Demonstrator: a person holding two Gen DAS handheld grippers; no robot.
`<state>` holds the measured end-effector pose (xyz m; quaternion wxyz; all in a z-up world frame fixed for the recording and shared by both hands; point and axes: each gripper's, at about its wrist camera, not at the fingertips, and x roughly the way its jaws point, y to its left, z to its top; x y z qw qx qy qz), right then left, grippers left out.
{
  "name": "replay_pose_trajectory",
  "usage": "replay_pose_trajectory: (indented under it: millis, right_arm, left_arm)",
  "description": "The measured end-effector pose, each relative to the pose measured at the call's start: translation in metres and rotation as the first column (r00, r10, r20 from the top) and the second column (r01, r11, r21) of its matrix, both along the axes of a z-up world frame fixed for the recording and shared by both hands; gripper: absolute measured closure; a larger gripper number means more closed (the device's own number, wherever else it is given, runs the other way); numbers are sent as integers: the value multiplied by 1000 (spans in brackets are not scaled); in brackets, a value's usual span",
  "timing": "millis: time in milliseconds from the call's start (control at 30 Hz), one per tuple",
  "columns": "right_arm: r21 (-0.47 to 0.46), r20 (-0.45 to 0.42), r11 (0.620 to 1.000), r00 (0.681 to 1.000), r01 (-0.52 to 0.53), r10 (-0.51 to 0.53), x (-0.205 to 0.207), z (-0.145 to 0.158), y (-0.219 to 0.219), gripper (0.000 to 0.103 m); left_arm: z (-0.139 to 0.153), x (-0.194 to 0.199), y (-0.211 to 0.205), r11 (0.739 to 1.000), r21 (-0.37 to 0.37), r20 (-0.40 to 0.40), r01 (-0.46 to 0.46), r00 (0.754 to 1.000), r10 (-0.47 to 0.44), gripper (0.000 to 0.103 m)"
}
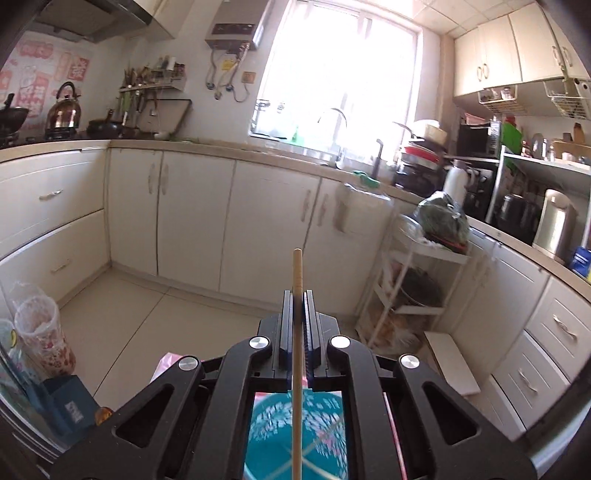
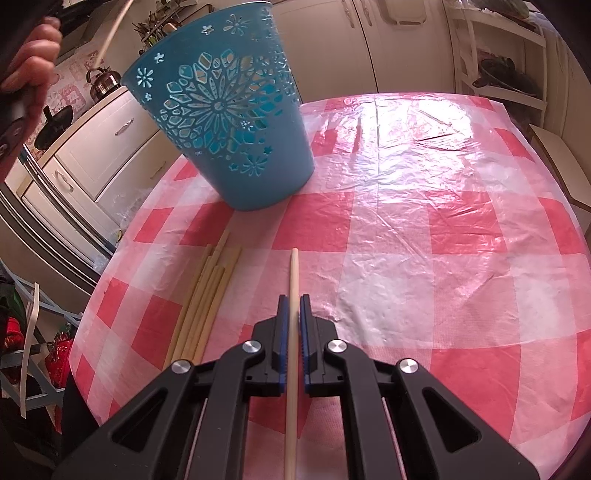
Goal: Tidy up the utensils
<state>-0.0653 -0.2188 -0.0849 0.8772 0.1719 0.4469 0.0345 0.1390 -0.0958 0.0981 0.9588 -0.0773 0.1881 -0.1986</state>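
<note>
My left gripper [image 1: 297,293] is shut on a wooden chopstick [image 1: 297,273] and holds it high, right above the blue cut-out basket [image 1: 269,435], whose opening shows below the jaws with other sticks inside. My right gripper [image 2: 294,297] is shut on another chopstick [image 2: 293,269], low over the red-and-white checked table [image 2: 424,236]. The blue basket [image 2: 221,110] stands on the table, ahead and to the left. Several loose chopsticks [image 2: 203,295] lie on the cloth left of the right gripper. The left hand [image 2: 31,55] and its chopstick [image 2: 112,33] show at top left.
Kitchen cabinets [image 1: 192,206] and a counter with a sink [image 1: 332,155] run along the far wall. A white rack [image 1: 410,280] stands on the floor at right. A plastic-wrapped cup [image 1: 42,332] and a blue box [image 1: 68,406] sit at lower left.
</note>
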Motion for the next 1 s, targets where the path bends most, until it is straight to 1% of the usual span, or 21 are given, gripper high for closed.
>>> replay_pose_trajectory:
  millis: [100, 167, 367, 533, 600, 633, 667, 700, 733, 767, 800, 900, 933, 1000]
  right_arm:
    - [6, 0, 1000, 1000, -1, 1, 0, 0, -1, 97]
    - [7, 0, 1000, 1000, -1, 1, 0, 0, -1, 97]
    - [5, 1, 1000, 1000, -1, 1, 0, 0, -1, 97]
    - [5, 2, 1000, 1000, -1, 1, 1, 0, -1, 97]
    - [6, 2, 1000, 1000, -1, 1, 1, 0, -1, 96]
    - [7, 2, 1000, 1000, -1, 1, 1, 0, -1, 96]
    - [8, 2, 1000, 1000, -1, 1, 1, 0, -1, 96]
    - [9, 2, 1000, 1000, -2, 2, 1, 0, -1, 96]
    - [15, 2, 1000, 1000, -4, 4, 1, 0, -2, 94]
    - [24, 4, 1000, 1000, -8, 8, 1, 0, -2, 93]
    - [32, 7, 999, 1000, -14, 13, 0, 0, -2, 90]
    - [23, 7, 999, 1000, -22, 22, 0, 1, 0, 87]
    - [16, 6, 1000, 1000, -25, 25, -1, 2, 1, 86]
    - [-1, -5, 1000, 1000, -29, 29, -2, 3, 4, 85]
  left_arm:
    - [-15, 11, -3, 1000, 2, -23, -30, 999, 30, 98]
    - [-22, 13, -3, 999, 7, -34, -34, 999, 34, 98]
    - [-38, 13, -8, 997, 74, -41, -26, 999, 29, 98]
    - [-55, 11, -9, 992, 120, -83, -27, 996, 37, 98]
    - [-62, 9, -7, 989, 148, -117, -20, 992, 38, 96]
    - [-65, 8, -5, 988, 154, -133, -19, 990, 40, 90]
    - [-67, 6, -1, 987, 160, -150, -23, 988, 47, 78]
    - [-68, 2, 4, 986, 161, -161, -33, 985, 60, 69]
    - [-68, -3, 11, 986, 159, -161, -50, 984, 76, 51]
    - [-67, -10, 19, 985, 155, -154, -71, 983, 95, 43]
    - [-65, -19, 29, 985, 149, -144, -91, 983, 112, 41]
    - [-64, -43, 57, 983, 142, -135, -113, 982, 133, 34]
    - [-64, -49, 65, 982, 141, -138, -123, 980, 142, 31]
    - [-71, -64, 87, 981, 134, -158, -143, 974, 163, 28]
